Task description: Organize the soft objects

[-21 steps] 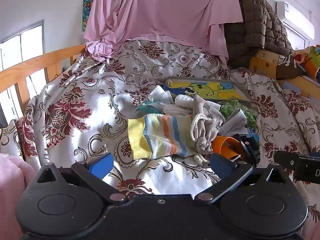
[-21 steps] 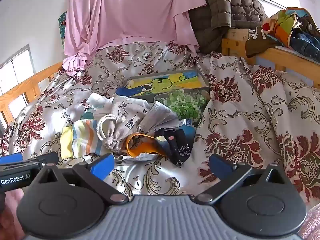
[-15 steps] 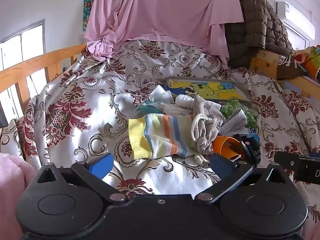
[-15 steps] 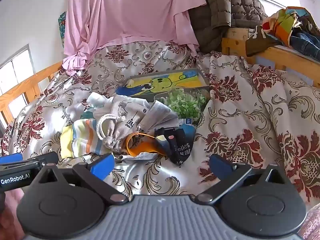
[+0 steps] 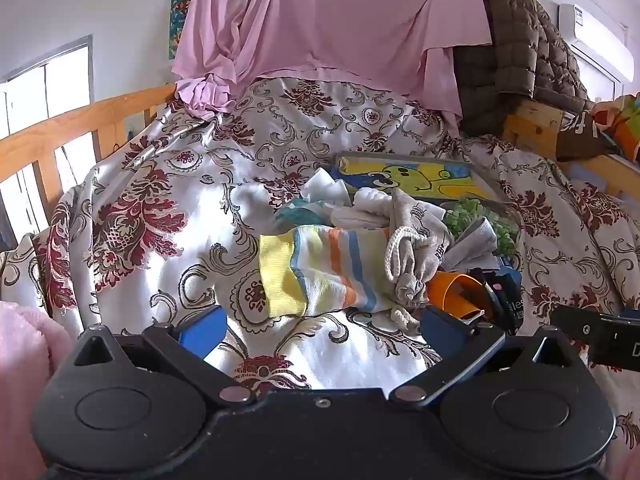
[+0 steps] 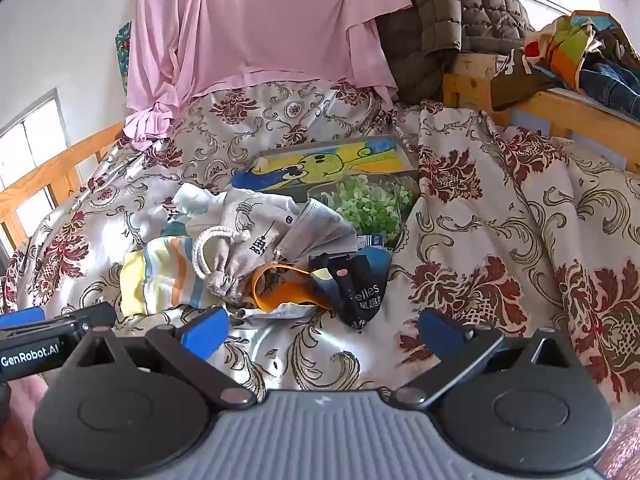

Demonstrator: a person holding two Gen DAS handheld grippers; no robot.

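A pile of soft items lies on the floral bedspread. It holds a striped sock, a grey drawstring pouch, a grey face mask, an orange item and dark socks. My left gripper is open and empty, just short of the striped sock. My right gripper is open and empty, just short of the orange item and dark socks.
A tray with a yellow cartoon picture and a tray with a green pattern lie behind the pile. A wooden bed rail runs on the left. Pink cloth and a brown jacket hang at the back.
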